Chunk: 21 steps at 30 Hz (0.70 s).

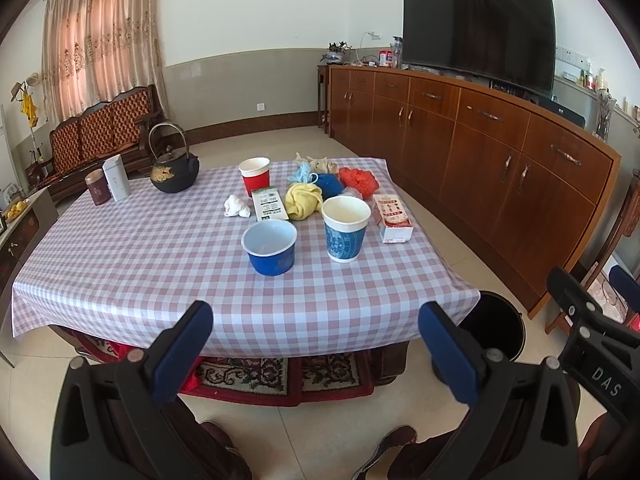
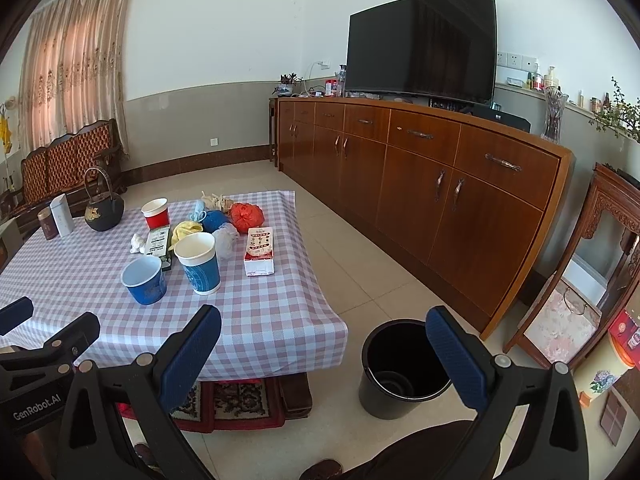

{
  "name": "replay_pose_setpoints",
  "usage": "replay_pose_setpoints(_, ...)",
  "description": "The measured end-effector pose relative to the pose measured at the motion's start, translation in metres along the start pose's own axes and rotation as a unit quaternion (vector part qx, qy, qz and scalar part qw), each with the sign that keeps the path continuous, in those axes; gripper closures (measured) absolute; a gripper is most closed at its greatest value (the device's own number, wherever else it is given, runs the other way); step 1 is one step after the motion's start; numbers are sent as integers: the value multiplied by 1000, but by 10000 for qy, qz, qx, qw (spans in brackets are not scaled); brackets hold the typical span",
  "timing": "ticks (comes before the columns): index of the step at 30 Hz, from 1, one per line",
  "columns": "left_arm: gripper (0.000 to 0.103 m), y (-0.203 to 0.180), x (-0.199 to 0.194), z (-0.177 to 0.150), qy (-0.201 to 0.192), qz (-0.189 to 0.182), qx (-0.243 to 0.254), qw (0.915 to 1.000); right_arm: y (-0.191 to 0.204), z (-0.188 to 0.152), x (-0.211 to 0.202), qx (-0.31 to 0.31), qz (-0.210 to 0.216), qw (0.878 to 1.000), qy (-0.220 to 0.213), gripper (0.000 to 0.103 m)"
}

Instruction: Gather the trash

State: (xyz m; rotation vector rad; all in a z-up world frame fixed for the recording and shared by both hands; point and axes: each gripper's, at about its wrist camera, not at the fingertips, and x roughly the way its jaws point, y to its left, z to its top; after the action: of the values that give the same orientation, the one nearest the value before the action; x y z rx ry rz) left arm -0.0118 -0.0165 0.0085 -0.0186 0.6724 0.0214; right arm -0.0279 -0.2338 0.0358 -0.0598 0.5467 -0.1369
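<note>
A checked-cloth table carries the trash: a blue bowl-cup, a tall blue paper cup, a red cup, a white tissue wad, a green-white carton, a red-white carton, and crumpled yellow, blue and orange bags. A black bin stands on the floor right of the table. My left gripper hangs open before the table's near edge. My right gripper is open and empty between the table corner and the bin.
A black iron teapot, a white tin and a brown tin stand at the table's far left. A long wooden sideboard with a TV runs along the right wall. A sofa is behind. A person's shoes show below.
</note>
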Motion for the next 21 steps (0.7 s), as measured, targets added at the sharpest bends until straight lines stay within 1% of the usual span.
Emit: replay_pose_setpoints(21, 0, -1, -1, -2, 21, -24, -4, 10000, 0, -1, -3, 21, 3, 10000, 0, 0)
